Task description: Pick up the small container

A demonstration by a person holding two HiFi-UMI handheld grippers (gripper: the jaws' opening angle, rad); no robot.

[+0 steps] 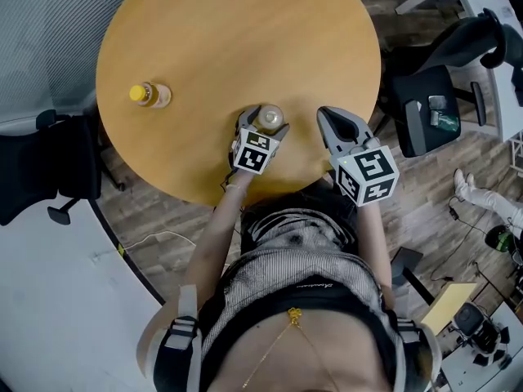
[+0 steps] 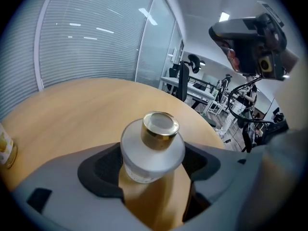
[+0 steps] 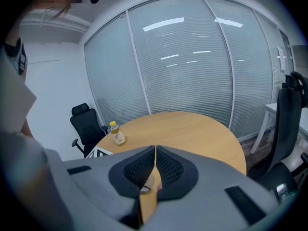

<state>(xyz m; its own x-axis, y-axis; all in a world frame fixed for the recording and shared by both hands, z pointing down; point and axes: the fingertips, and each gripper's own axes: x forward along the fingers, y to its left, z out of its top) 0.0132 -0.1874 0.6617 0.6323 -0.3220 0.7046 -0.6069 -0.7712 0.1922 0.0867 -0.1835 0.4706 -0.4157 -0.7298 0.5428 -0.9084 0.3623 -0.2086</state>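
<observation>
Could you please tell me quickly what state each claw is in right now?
Left claw: open, small frosted white gold-capped container between its jaws.
Right claw: closed, empty.

The round, light wooden surface (image 1: 245,47) carries two things. A small container (image 1: 269,118), frosted white with a gold cap, stands upright near the edge closest to the person. A bottle (image 1: 149,95) with a yellow cap stands well apart from it, toward the left edge.

Office: round wooden table (image 1: 204,23) at upper centre, black swivel chair (image 3: 85,123) at left, glass walls with blinds (image 3: 192,66) across the back.
</observation>
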